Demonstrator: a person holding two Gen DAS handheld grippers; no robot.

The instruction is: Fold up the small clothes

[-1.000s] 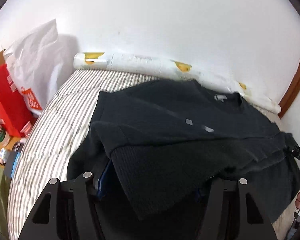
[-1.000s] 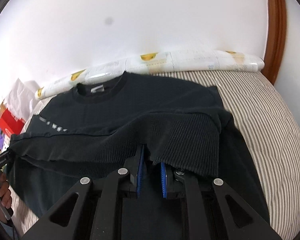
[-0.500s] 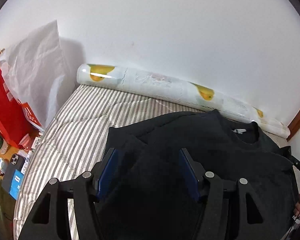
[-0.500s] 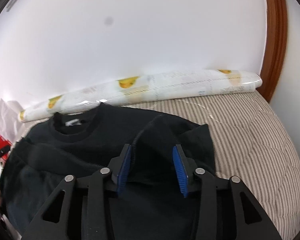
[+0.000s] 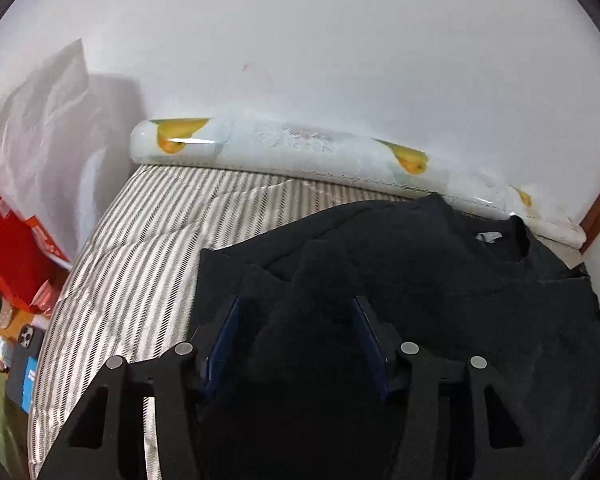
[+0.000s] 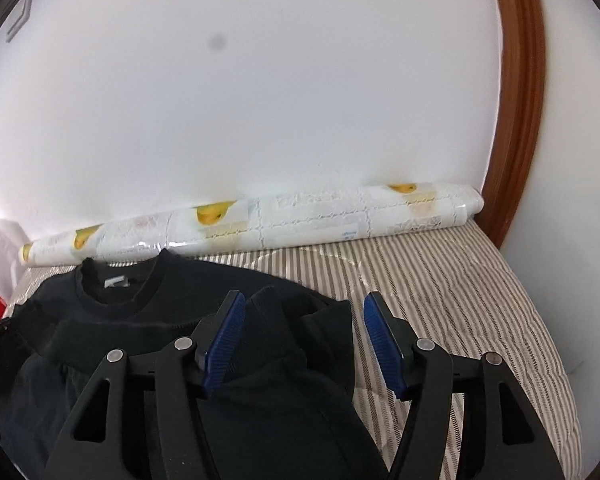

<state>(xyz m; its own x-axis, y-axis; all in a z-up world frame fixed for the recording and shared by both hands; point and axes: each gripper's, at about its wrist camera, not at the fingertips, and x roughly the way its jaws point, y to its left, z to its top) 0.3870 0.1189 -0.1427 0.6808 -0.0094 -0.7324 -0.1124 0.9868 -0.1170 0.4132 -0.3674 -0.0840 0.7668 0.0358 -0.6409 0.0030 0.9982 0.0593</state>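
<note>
Left wrist view: left gripper (image 5: 296,320) with blue pads (image 5: 222,334) standing apart, jaws just narrowed a little, a raised hump of the black sweater (image 5: 440,292) between them; whether the pads press the cloth cannot be told. Sweater spread on the striped mattress (image 5: 140,248), filling the near right part, collar (image 5: 500,240) and white label toward the far edge, beside the rolled printed sheet (image 5: 284,152) along the wall. Long axis from gripper to far edge. Red bag (image 5: 8,248) past the left edge.

Right wrist view: right gripper (image 6: 304,336) parted, jaws just widened, pads clear of the cloth. Folded sweater edge under and between the fingers, right pad (image 6: 382,340) over bare mattress. Collar at far left, near the roll.
</note>
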